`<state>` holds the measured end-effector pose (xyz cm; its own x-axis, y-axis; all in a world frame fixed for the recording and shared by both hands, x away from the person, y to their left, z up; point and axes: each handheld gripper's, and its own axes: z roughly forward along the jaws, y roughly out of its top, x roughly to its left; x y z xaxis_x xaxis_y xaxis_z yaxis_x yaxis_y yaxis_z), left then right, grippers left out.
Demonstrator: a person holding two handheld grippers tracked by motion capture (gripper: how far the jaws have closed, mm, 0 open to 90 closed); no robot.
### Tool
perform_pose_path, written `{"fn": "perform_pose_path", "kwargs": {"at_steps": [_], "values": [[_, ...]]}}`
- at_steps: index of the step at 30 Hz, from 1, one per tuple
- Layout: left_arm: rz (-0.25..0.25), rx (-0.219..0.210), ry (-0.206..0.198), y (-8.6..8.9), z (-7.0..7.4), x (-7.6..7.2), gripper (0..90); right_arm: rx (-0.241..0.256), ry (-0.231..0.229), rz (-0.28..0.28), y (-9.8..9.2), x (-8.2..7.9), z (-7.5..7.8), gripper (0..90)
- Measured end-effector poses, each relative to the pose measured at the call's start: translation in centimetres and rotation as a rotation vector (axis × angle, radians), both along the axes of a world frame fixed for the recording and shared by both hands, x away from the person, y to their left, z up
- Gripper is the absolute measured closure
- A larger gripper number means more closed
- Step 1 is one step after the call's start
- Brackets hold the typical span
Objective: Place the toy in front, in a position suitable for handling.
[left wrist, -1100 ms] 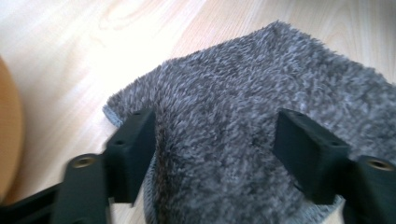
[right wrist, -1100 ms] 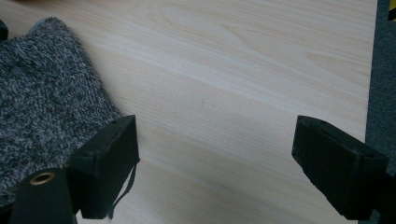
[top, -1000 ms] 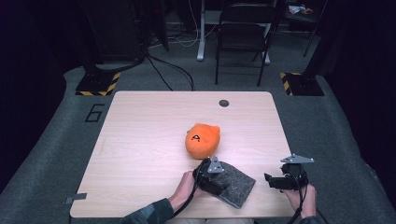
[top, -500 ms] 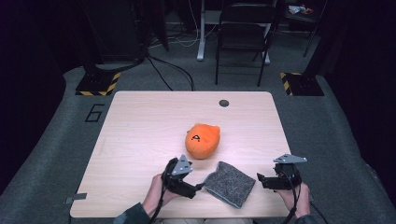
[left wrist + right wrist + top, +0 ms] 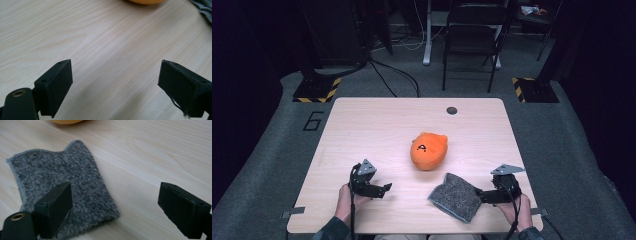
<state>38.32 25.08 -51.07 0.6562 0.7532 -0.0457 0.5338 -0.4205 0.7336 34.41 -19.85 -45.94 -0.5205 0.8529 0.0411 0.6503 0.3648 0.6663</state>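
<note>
Grey cloth (image 5: pixel 455 197) is lying folded near the table's (image 5: pixel 362 125) front edge, just below the orange plush (image 5: pixel 429 150), with the right gripper (image 5: pixel 486 195) sitting at its right edge, jaws spread wide and holding nothing. Seen from the right gripper view, the cloth (image 5: pixel 62 187) is showing its fuzzy weave and stitched hem, one jaw hanging over it. The left gripper (image 5: pixel 384 189) is hovering well apart to the left, jaws parted over bare wood (image 5: pixel 105 50)

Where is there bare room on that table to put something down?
The far left table, beyond the left claw, is bare; so is the far right near the small dark disc. Crowded: orange plush, grey cloth, right claw.
</note>
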Motion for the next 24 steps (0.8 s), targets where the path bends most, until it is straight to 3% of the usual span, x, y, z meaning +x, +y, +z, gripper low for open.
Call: {"fn": "perform_pose_path", "kwargs": {"at_steps": [2, 5, 8, 18, 24], "values": [[0.006, 0.03, 0.004, 0.1, -0.3, 0.3, 11.9, -0.009, -0.002, 0.026, 0.6, -0.1, 0.0, 10.6], [0.018, 0.013, 0.01, 0.3, -0.7, 0.7, 11.9, -0.002, 0.003, 0.055, 1.7, -0.3, -0.1, 10.3], [0.013, 0.053, 0.001, 0.2, -0.7, 0.8, 11.8, -0.012, 0.001, 0.094, 2.8, -0.4, -0.3, 10.3], [0.05, 0.035, 0.012, 0.7, -1.4, 1.2, 11.8, -0.073, 0.013, 0.177, 5.8, -0.1, -1.9, 12.7], [0.057, 0.027, -0.032, 1.0, -1.8, 1.1, 11.9, -0.102, 0.003, 0.211, 6.9, 0.0, -2.5, 16.6]]}}
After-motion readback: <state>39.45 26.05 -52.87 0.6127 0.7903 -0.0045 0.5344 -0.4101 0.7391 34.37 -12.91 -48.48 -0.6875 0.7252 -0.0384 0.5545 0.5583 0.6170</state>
